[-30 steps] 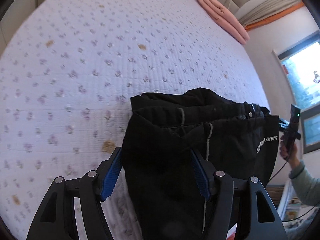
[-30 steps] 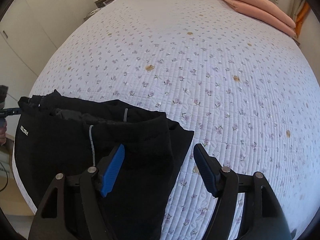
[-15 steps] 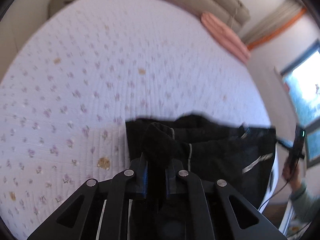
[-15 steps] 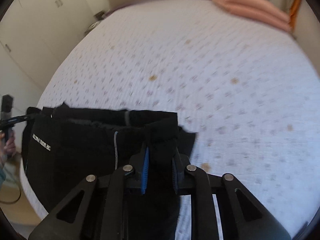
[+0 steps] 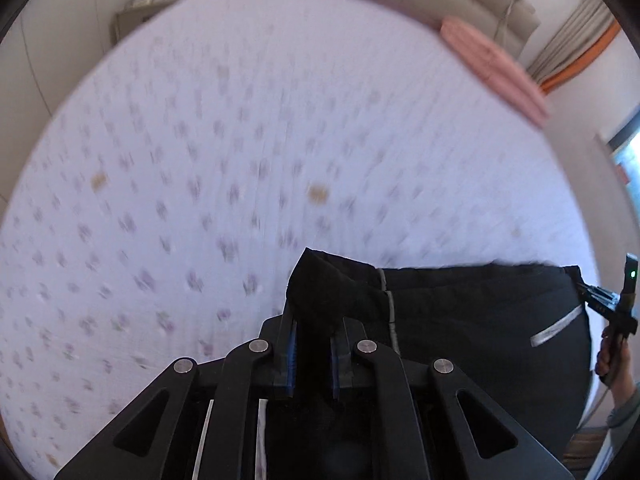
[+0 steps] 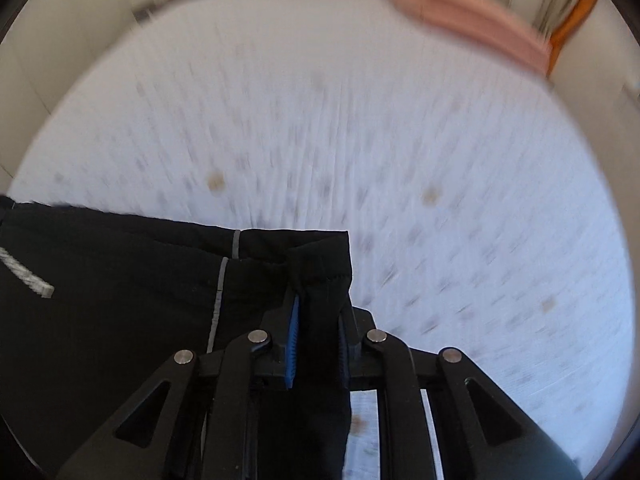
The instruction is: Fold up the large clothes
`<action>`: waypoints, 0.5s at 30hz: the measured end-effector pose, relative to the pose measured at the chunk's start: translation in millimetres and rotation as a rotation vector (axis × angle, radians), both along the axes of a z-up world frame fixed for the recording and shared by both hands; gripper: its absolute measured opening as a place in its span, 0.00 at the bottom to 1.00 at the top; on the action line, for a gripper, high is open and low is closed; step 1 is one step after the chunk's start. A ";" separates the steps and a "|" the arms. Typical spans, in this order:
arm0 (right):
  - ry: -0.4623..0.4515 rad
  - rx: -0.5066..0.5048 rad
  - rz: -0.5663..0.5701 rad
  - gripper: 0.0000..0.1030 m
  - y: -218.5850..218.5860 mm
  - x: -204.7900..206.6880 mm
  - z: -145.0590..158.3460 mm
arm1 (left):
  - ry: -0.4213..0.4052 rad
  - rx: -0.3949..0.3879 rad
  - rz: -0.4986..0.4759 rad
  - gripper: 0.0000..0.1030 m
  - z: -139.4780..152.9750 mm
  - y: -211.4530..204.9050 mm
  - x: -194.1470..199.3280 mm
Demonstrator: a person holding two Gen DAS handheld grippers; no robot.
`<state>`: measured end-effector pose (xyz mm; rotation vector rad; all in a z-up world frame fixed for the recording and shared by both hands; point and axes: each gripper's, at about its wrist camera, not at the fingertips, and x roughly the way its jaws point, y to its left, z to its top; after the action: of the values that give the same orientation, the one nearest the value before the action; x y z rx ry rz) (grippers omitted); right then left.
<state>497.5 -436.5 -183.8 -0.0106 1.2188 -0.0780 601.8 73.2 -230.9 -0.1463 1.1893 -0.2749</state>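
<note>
Left gripper (image 5: 313, 354): clamping a bunched corner of the black garment (image 5: 460, 320), cloth pinched between the blue pads (image 5: 293, 354).
Right gripper (image 6: 316, 354): jaws closing the last bit, pads already pressing on the opposite corner of the black garment (image 6: 120, 300); fabric filling the gap.
Garment position: hanging between both grippers at the near edge of the bed (image 5: 200, 160), upper hem stretched almost straight, lower part dropping out of frame.
Handling estimate: behaving as soft, limp and light; sagging wherever unsupported; likely smooth outer fabric, so possibly slipping from a shallow pinch.
Grip advice: taking hold at hem corners, through doubled layers, well inside the pads.
Left view only: showing a person's hand (image 5: 612, 356) with the other tool at the far right edge, a window beyond, and a pale stripe on the cloth.
Right view only: showing a printed white mark (image 6: 28, 276) on the garment's left side and cupboards at far left.
Far field, both views: showing pink folded bedding (image 6: 468, 20) at the bed's far end, blurred.
</note>
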 end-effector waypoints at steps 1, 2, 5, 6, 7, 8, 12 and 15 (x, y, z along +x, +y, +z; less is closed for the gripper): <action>0.039 0.018 -0.007 0.17 1.1 2.3 -19.1 | 0.008 0.025 -0.011 0.13 -12.9 -5.2 -2.4; 0.068 0.023 -0.005 0.18 4.3 3.3 -32.7 | 0.016 0.043 -0.022 0.13 -22.6 -9.2 -4.8; 0.083 0.027 -0.033 0.20 5.5 5.6 -42.2 | 0.029 0.073 -0.022 0.18 -35.5 -13.7 -5.8; 0.088 0.033 -0.041 0.23 5.1 6.8 -43.5 | 0.031 0.076 -0.014 0.23 -33.8 -15.0 -4.9; 0.099 0.044 -0.055 0.26 2.0 8.8 -44.1 | 0.037 0.078 0.000 0.27 -33.4 -14.1 -2.4; 0.104 0.051 -0.066 0.27 -2.4 10.9 -44.5 | 0.045 0.083 0.025 0.44 -31.1 -9.5 -0.5; 0.102 0.092 -0.130 0.50 -26.5 4.6 -31.4 | 0.031 -0.002 0.156 0.69 -11.2 36.1 2.0; 0.051 0.146 -0.170 0.51 -38.5 -16.0 -10.2 | 0.003 0.016 0.195 0.69 11.5 57.8 -6.7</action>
<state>481.5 -475.1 -194.0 0.2202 1.2720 -0.1373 595.1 131.0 -219.4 -0.2472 1.1702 -0.0941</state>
